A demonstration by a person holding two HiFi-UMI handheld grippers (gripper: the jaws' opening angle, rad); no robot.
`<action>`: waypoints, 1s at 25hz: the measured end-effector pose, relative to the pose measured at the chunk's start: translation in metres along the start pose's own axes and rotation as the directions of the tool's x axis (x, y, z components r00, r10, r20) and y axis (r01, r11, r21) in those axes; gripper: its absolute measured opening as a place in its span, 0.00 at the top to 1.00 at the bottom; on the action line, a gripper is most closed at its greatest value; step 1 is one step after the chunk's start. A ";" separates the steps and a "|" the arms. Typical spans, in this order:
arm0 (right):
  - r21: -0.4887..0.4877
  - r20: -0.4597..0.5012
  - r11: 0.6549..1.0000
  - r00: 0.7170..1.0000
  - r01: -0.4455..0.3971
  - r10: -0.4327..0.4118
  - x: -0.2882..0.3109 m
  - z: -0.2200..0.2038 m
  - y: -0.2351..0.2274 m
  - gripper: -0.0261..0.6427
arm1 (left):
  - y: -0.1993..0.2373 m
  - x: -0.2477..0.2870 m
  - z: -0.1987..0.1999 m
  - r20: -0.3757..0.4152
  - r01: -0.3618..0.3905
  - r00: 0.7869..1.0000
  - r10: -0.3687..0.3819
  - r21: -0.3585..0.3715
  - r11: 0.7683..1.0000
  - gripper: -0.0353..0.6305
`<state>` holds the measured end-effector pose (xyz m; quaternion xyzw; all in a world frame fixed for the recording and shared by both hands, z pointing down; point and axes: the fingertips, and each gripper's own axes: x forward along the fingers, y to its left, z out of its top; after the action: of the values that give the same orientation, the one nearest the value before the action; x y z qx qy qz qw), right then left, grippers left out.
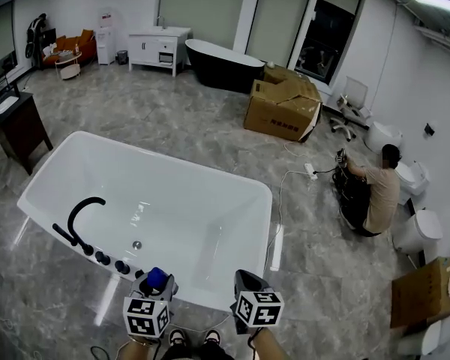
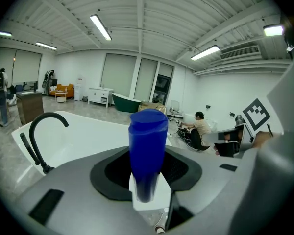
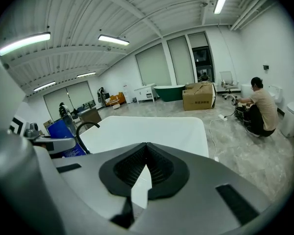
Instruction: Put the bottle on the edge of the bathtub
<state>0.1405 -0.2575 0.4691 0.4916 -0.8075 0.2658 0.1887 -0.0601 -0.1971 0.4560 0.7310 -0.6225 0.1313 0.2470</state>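
While the left claw (image 1: 151, 289) is clenched on the bottle (image 2: 147, 141), gripping it low down so the blue cap end stands up between the jaws, the bottle hangs just short of the bathtub's (image 1: 261, 216) near edge and is not set down yet. The right claw (image 3: 145, 148) is pinched together on nothing and waits beside it.

The step in hand looks like the carry to the rim. The near edge also bears the faucet (image 1: 79, 220) and a row of knobs (image 1: 103, 258), so the free stretch of rim to their right seems the better spot. The rim looks narrow and glossy. The bottle should come down upright, its base flat and centred across the rim's width rather than toward the basin. Let go only once the base sits fully, open the jaws slowly, and draw the claw back along its own line so a jaw does not tip the bottle. The right claw should stay off the rim.
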 end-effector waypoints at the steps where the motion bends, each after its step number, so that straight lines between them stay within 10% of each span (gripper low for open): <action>1: -0.002 -0.009 1.000 1.000 -0.007 0.007 0.002 -0.004 0.000 0.92 | 0.001 0.000 -0.004 -0.006 -0.007 1.000 0.007 -0.005 1.000 0.70; 25: 0.011 -0.208 0.997 0.975 -0.081 0.082 0.048 -0.105 0.008 0.92 | 0.031 -0.009 -0.112 -0.121 -0.163 0.981 0.151 -0.102 0.981 0.70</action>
<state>0.1167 -0.2235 0.5776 0.4278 -0.8025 0.3242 0.2607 -0.0788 -0.1335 0.5523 0.6560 -0.6698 0.1564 0.3107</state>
